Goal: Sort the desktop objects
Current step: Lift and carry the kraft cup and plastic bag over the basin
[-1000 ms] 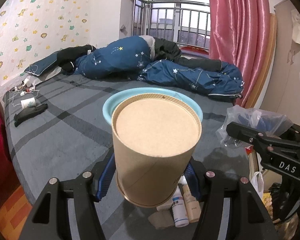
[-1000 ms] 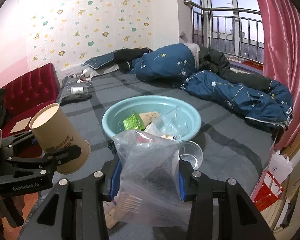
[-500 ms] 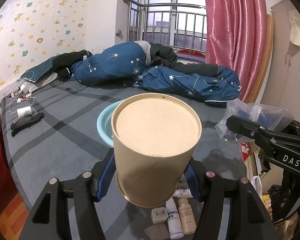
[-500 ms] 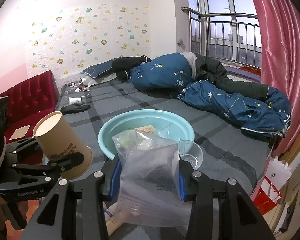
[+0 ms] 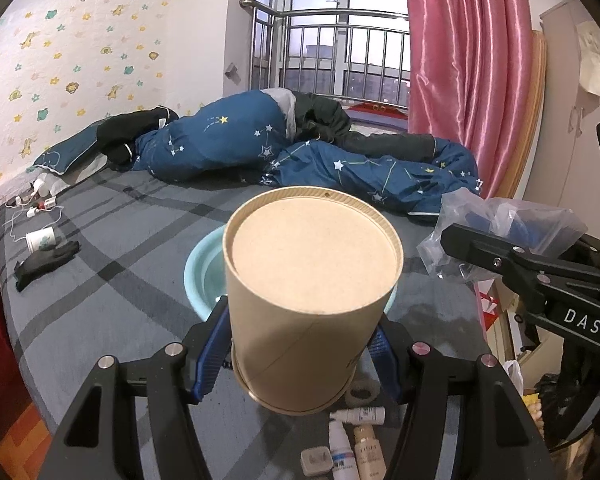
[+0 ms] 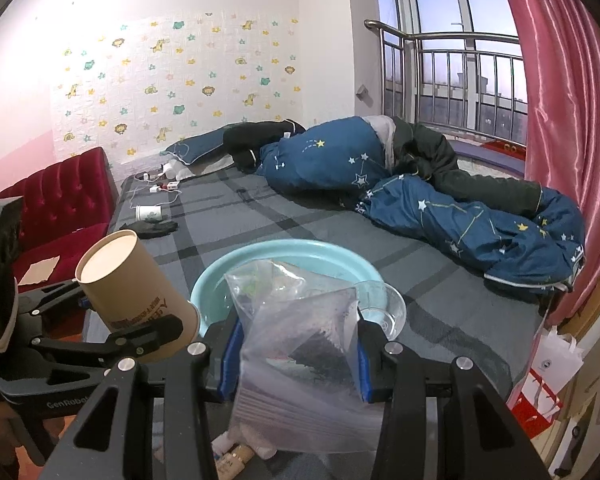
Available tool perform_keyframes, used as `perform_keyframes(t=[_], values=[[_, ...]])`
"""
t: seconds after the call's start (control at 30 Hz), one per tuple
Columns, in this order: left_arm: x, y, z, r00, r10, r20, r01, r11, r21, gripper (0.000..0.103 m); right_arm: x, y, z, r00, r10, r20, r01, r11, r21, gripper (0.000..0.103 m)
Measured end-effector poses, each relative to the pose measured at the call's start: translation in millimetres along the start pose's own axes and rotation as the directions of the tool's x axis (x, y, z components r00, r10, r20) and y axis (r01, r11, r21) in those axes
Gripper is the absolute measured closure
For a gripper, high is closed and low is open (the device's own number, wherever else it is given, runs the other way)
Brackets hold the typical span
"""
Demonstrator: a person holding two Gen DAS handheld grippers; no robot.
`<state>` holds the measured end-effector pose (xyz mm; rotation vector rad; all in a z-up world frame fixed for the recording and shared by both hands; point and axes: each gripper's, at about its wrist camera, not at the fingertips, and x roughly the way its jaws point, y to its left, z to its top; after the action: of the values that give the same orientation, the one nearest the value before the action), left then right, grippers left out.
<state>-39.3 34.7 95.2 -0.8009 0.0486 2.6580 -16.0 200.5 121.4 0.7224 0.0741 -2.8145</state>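
My left gripper [image 5: 304, 344] is clamped on a brown paper cup [image 5: 308, 300], upside down, above the bed's near edge. My right gripper [image 6: 296, 350] pinches a clear plastic bag [image 6: 300, 356]. The blue basin [image 6: 220, 284] sits just beyond both, on the grey bedspread [image 6: 260, 216].

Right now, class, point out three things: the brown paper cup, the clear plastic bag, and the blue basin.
brown paper cup [image 5: 312, 264], left wrist view, on its flat bottom.
clear plastic bag [image 6: 300, 356], right wrist view, on its front face.
blue basin [image 6: 284, 247], right wrist view, on its far rim.
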Motion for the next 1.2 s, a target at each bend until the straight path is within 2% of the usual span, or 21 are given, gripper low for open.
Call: perform_keyframes(t=[0.5,0.97,1.2], values=[[25.4,9.6,38.0,1.0,-0.006,-0.022,0.006,1.0,0.012,0.035,26.4,-10.2,46.3,0.999,0.025,0.019,-0.025,1.0,-0.01,0.055],[54.4,22.5,72.1,0.999,0.014,-0.045,-0.011,0.999,0.046,0.035,72.2,-13.4,74.2,0.998,0.045,-0.041,-0.046,0.999,-0.013,0.055],[78.4,28.1,78.0,0.997,0.011,-0.074,-0.008,0.999,0.047,0.035,95.0,-18.0,82.1,0.997,0.045,-0.059,-0.046,0.999,-0.013,0.055]])
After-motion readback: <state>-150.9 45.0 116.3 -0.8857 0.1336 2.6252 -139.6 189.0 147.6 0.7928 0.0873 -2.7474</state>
